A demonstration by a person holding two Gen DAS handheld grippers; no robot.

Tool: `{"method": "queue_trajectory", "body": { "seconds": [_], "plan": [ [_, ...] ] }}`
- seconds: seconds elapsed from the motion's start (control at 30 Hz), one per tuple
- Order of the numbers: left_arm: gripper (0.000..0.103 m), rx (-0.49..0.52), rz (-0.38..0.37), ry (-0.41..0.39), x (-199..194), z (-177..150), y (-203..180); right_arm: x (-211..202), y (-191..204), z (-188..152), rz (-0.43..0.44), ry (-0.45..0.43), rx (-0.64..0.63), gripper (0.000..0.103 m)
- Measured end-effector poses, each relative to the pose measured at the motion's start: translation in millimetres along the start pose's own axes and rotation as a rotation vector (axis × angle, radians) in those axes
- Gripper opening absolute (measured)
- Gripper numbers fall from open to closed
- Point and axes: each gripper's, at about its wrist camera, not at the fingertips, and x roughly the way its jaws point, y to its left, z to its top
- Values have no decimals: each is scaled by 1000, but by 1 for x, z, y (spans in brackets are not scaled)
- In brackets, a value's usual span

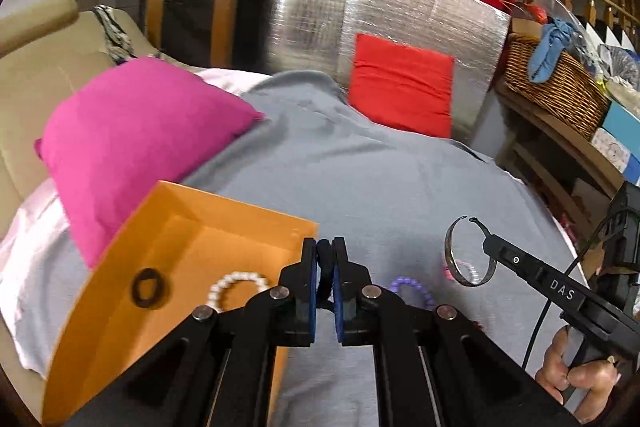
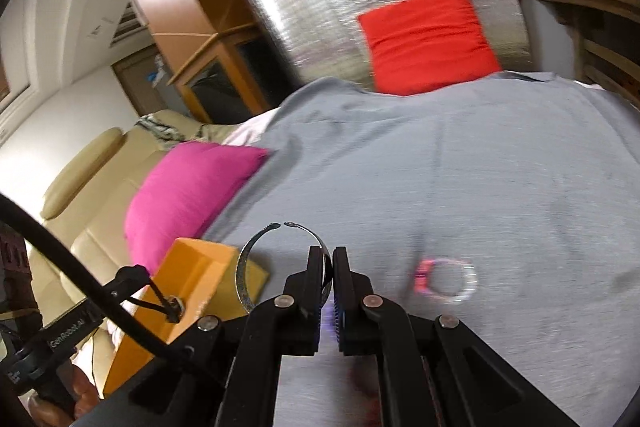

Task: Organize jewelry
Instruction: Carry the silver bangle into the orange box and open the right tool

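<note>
An orange box lies on the grey sheet at the left, holding a dark ring and a white bead bracelet. My left gripper is shut on a dark cord-like bracelet, just right of the box's near corner. My right gripper is shut on a silver open cuff bangle, held above the sheet; the bangle also shows in the left wrist view. A purple bead bracelet and a pink-and-white bracelet lie on the sheet.
A pink cushion sits behind the box. A red cushion leans on a silver foil panel at the back. A wicker basket stands on a shelf at the right. A beige sofa is at the left.
</note>
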Motion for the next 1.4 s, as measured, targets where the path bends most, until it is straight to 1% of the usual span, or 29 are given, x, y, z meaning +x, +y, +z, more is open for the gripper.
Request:
{"method": "queue_trajectory", "body": {
  "seconds": [0.1,0.27,0.37,0.5,0.6,0.8,1.1,1.33,1.4],
  "plan": [
    [7,-2,48,-15,-10,0,17,6,26,-6,19,2,-40,6],
    [7,-5,129,-18,-17,-4,45,13,69,-18,23,-8,-134,6],
    [7,-7,182,-13,-18,-7,61,20,92,-26,42,-3,-170,6],
    [7,-7,250,4,-15,-11,82,31,123,-41,49,13,-260,6],
    [7,-25,270,23,-12,-14,96,37,139,-52,64,34,-302,6],
    [7,-20,311,45,-7,-18,107,52,157,-68,81,82,-365,6],
    [7,-4,332,83,5,-20,110,69,164,-86,80,153,-409,6],
    [7,-17,348,130,18,-24,117,76,167,-92,87,170,-419,6],
    [7,-30,343,150,25,-25,121,78,167,-93,90,171,-416,8]
  ]
}}
